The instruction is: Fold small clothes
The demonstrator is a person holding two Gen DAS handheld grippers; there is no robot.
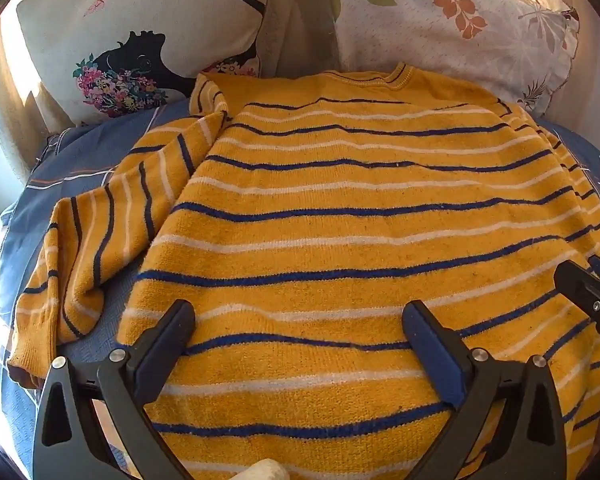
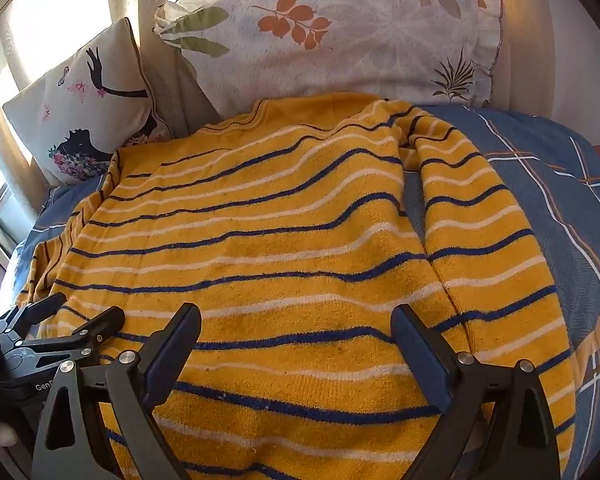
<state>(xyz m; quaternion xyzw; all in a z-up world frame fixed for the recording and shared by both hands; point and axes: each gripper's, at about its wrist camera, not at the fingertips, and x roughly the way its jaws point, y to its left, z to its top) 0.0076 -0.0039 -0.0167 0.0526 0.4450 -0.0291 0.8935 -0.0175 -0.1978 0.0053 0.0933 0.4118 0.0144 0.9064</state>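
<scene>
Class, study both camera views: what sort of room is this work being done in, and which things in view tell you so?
Most likely a bedroom, on a bed. A yellow striped sweater lies spread on a blue checked bedsheet, with a leaf-print pillow and a silhouette cushion propped behind it.

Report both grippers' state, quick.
Left gripper: open, holding nothing, above the sweater.
Right gripper: open, holding nothing, above the same sweater.
</scene>
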